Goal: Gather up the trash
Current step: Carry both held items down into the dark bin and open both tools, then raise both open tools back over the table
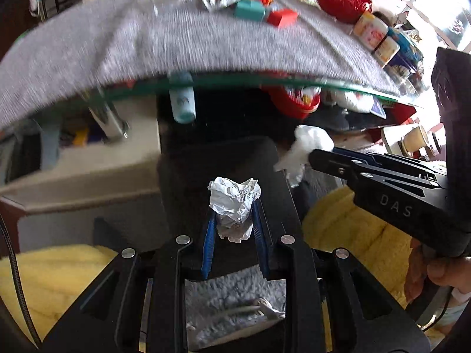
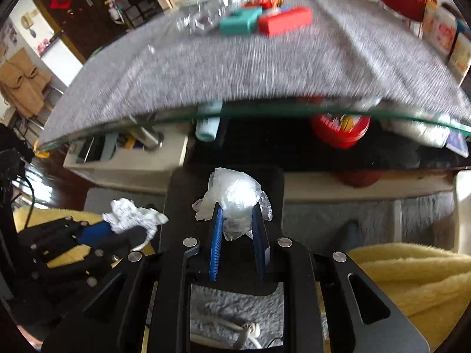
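My left gripper is shut on a crumpled white paper ball, held in front of and below the table edge. My right gripper is shut on a crumpled clear plastic wrapper, at about the same height. Each gripper shows in the other's view: the right one with its white-looking wad, the left one with its paper ball. A crinkled clear plastic piece lies at the table's far side.
The glass table carries a grey cloth, a teal box, a red box and a red bag. A red tin and a pale bottle sit on the shelf beneath. Yellow blanket lies below.
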`<act>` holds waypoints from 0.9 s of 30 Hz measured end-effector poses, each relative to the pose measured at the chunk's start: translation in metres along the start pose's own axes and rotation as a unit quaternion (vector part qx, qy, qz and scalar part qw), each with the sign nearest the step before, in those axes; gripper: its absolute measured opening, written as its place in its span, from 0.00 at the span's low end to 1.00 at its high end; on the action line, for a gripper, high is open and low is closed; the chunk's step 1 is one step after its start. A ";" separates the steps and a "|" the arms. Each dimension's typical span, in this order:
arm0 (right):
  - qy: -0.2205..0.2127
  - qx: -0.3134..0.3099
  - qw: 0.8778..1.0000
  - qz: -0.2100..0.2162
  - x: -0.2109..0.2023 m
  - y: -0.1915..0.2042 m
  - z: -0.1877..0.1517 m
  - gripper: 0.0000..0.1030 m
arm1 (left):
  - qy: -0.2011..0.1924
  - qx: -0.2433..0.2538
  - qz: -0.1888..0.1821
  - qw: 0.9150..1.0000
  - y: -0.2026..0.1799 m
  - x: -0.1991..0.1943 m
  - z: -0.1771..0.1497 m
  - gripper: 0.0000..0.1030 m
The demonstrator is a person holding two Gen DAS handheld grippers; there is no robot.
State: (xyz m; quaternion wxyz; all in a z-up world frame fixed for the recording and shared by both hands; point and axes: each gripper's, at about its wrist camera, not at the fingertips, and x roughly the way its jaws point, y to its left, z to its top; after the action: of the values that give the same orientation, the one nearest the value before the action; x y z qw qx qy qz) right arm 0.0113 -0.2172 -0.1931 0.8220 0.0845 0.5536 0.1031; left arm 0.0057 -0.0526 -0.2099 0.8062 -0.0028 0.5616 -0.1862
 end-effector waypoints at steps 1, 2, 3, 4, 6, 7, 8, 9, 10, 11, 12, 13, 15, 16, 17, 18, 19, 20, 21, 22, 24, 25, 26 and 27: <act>0.006 0.001 1.000 -0.002 0.006 0.000 -0.001 0.21 | 0.004 -0.002 -0.001 1.000 0.001 0.005 -0.003 0.22; 0.010 0.001 1.000 -0.004 0.010 0.000 -0.004 0.22 | 0.009 -0.004 -0.002 1.000 0.002 0.011 -0.005 0.22; 0.017 0.002 1.000 -0.005 0.015 -0.001 -0.004 0.22 | 0.015 -0.006 -0.001 1.000 0.005 0.017 -0.007 0.22; 0.022 0.004 1.000 -0.004 0.019 0.000 -0.008 0.22 | 0.021 -0.007 0.000 1.000 0.006 0.023 -0.009 0.22; 0.030 0.007 1.000 -0.002 0.025 -0.001 -0.011 0.22 | 0.030 -0.012 -0.003 0.999 0.009 0.030 -0.013 0.22; 0.034 0.009 0.999 -0.001 0.028 -0.002 -0.012 0.22 | 0.033 -0.014 -0.006 0.999 0.011 0.033 -0.013 0.23; 0.037 0.010 0.999 0.001 0.030 -0.002 -0.012 0.22 | 0.035 -0.016 -0.008 0.999 0.011 0.034 -0.014 0.24; 0.038 0.010 0.999 0.002 0.031 -0.002 -0.012 0.23 | 0.036 -0.019 -0.010 0.999 0.012 0.035 -0.014 0.26; 0.039 0.010 0.999 0.002 0.032 -0.002 -0.012 0.23 | 0.036 -0.019 -0.009 0.999 0.013 0.036 -0.014 0.27; 0.040 0.011 0.999 0.002 0.032 -0.002 -0.011 0.27 | 0.035 -0.019 -0.009 0.999 0.013 0.037 -0.014 0.30; 0.039 0.014 0.999 0.003 0.032 -0.003 -0.010 0.33 | 0.034 -0.019 -0.008 0.999 0.014 0.036 -0.013 0.33; 0.037 0.016 0.999 0.003 0.031 -0.003 -0.008 0.48 | 0.032 -0.018 -0.006 0.999 0.014 0.035 -0.013 0.35; 0.029 0.015 0.999 -0.002 0.028 -0.003 -0.006 0.54 | 0.027 -0.016 0.001 0.999 0.014 0.032 -0.011 0.42; 0.028 0.015 0.999 -0.004 0.026 -0.003 -0.005 0.54 | 0.025 -0.016 0.003 1.000 0.015 0.031 -0.010 0.43; 0.026 0.016 1.000 -0.004 0.026 -0.004 -0.002 0.54 | 0.024 -0.016 0.006 1.000 0.015 0.029 -0.010 0.45; 0.023 0.019 1.000 -0.004 0.023 -0.005 0.000 0.54 | 0.021 -0.016 0.009 1.000 0.015 0.026 -0.008 0.46; 0.020 0.020 1.000 -0.004 0.021 -0.007 0.001 0.54 | 0.019 -0.015 0.009 1.000 0.016 0.024 -0.008 0.50; 0.016 0.022 1.000 -0.004 0.017 -0.009 0.004 0.55 | 0.015 -0.015 0.011 1.000 0.017 0.021 -0.006 0.54; 0.011 0.025 1.000 -0.005 0.013 -0.010 0.006 0.56 | 0.010 -0.013 0.014 1.000 0.017 0.017 -0.004 0.56; 0.005 0.027 1.000 -0.008 0.008 -0.012 0.010 0.61 | 0.006 -0.012 0.016 1.000 0.017 0.013 -0.003 0.58; -0.017 0.032 0.999 -0.017 -0.007 -0.014 0.018 0.69 | -0.006 -0.008 0.021 1.000 0.016 0.003 0.003 0.63; -0.024 0.032 0.999 -0.019 -0.012 -0.016 0.021 0.72 | -0.014 -0.006 0.024 1.000 0.016 -0.004 0.006 0.65; -0.035 0.034 0.999 -0.022 -0.020 -0.017 0.026 0.77 | -0.021 -0.005 0.027 0.999 0.016 -0.009 0.009 0.68; -0.046 0.037 0.998 -0.024 -0.028 -0.018 0.031 0.79 | -0.030 -0.006 0.029 0.999 0.017 -0.016 0.014 0.71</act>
State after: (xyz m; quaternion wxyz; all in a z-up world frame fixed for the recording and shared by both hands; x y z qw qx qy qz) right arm 0.0310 -0.2431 -0.1613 0.8454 0.1059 0.5202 0.0589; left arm 0.0185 -0.0349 -0.1939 0.8276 0.0035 0.5383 -0.1592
